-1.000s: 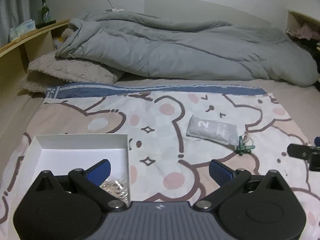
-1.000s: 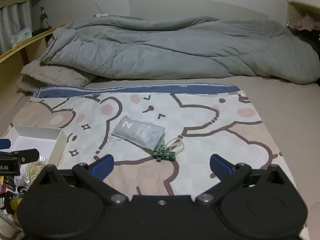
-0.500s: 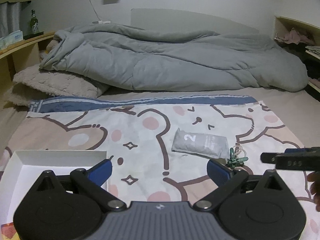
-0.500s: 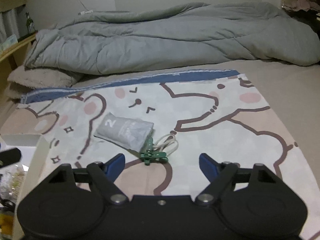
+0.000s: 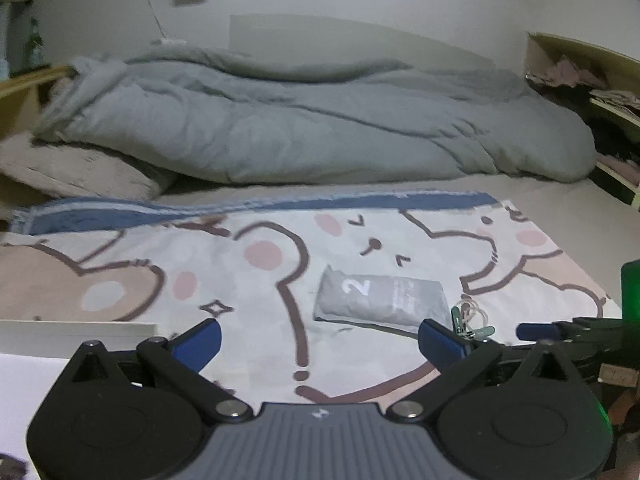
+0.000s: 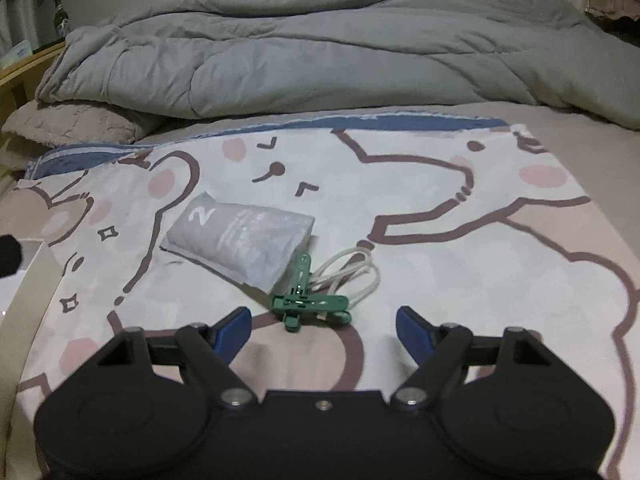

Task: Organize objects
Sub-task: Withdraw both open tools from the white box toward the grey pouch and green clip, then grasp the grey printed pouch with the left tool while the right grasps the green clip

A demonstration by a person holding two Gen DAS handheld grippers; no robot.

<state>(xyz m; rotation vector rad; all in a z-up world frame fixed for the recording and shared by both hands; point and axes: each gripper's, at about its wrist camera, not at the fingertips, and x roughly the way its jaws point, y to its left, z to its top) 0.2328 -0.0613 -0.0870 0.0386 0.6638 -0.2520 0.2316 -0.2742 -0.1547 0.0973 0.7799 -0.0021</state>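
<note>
On my right wrist feed the right claw [image 6: 322,326] hangs over the bear-print cotton sheet [image 6: 460,272] spread on the bed, its blue-tipped jaws standing apart with nothing between them; they had just been narrowing from their widest. Just ahead of the tips lie two green plastic clothes pegs [image 6: 308,300] crossed over each other, with a loop of white cord [image 6: 352,270] touching them. The pegs butt against a soft grey pouch [image 6: 244,238] printed with a white "2" (the smaller lettering beside it I cannot read). A rumpled grey duvet [image 6: 320,48] fills the far side of the bed, and a green glass bottle [image 6: 61,18] stands on the wooden ledge at left.

My left claw [image 5: 320,340] is spread wide and empty too. A white cardboard box [image 5: 76,328] sits at its left edge; what may be the right claw's arm crosses at right.
</note>
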